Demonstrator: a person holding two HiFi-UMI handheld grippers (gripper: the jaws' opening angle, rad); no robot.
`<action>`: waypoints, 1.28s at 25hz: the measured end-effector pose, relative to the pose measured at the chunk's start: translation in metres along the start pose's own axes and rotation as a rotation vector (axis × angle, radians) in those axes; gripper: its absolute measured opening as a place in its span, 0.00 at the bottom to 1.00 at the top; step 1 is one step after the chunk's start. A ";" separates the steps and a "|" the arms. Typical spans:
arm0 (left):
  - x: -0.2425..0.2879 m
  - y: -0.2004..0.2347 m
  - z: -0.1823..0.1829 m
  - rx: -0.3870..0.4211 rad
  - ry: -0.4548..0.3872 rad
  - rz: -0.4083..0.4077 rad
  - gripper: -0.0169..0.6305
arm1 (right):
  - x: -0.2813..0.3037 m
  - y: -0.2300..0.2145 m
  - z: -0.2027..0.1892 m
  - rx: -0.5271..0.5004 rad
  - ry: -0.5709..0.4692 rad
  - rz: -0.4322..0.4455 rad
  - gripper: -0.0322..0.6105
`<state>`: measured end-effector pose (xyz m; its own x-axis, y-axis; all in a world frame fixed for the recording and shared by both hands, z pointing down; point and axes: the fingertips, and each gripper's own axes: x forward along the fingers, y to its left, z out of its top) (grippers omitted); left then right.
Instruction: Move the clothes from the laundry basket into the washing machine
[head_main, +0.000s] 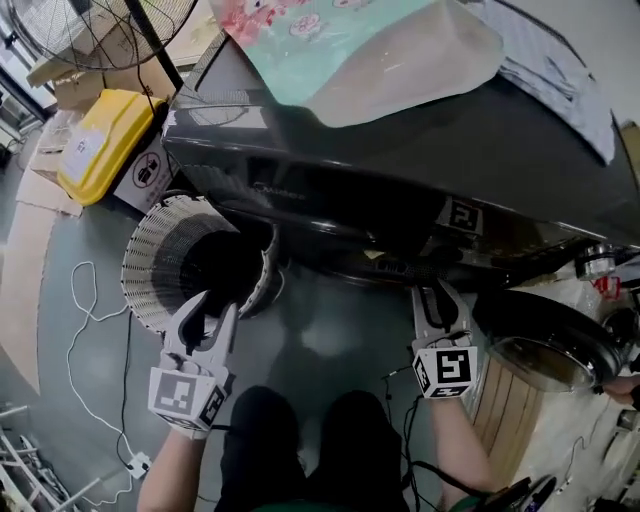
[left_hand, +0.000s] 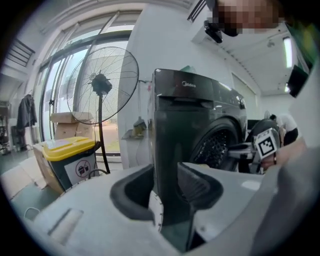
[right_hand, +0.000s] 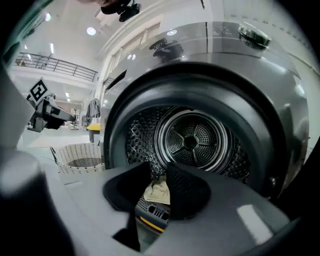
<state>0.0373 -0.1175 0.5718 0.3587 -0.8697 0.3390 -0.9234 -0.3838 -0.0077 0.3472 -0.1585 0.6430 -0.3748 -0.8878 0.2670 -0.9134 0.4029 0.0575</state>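
Black-padded right gripper: jaws narrowly apart, pinching nothing | beige cloth: just beyond them, untouched, low at the front of the washing machine drum | left gripper: jaws spread, bare, by the wicker laundry basket near rim

washing machine: dark grey, door open | beige cloth: inside drum | laundry basket: white wicker, upright

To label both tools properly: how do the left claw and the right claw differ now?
The left claw hangs by the white woven basket; the right claw faces the washing machine's open drum, where a beige cloth lies. The left jaws stand wider apart than the right. Both grip nothing.
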 end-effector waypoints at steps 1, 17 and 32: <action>-0.004 -0.003 0.010 -0.002 0.011 -0.002 0.26 | -0.006 0.000 0.007 0.010 0.010 0.003 0.21; -0.111 -0.072 0.215 -0.002 0.081 -0.028 0.26 | -0.137 0.017 0.232 0.040 0.020 0.056 0.09; -0.197 -0.091 0.404 0.065 -0.105 -0.064 0.25 | -0.224 0.043 0.463 0.068 -0.186 0.054 0.09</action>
<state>0.1060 -0.0362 0.1252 0.4317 -0.8693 0.2406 -0.8887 -0.4556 -0.0517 0.3180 -0.0450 0.1400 -0.4401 -0.8938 0.0857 -0.8977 0.4402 -0.0190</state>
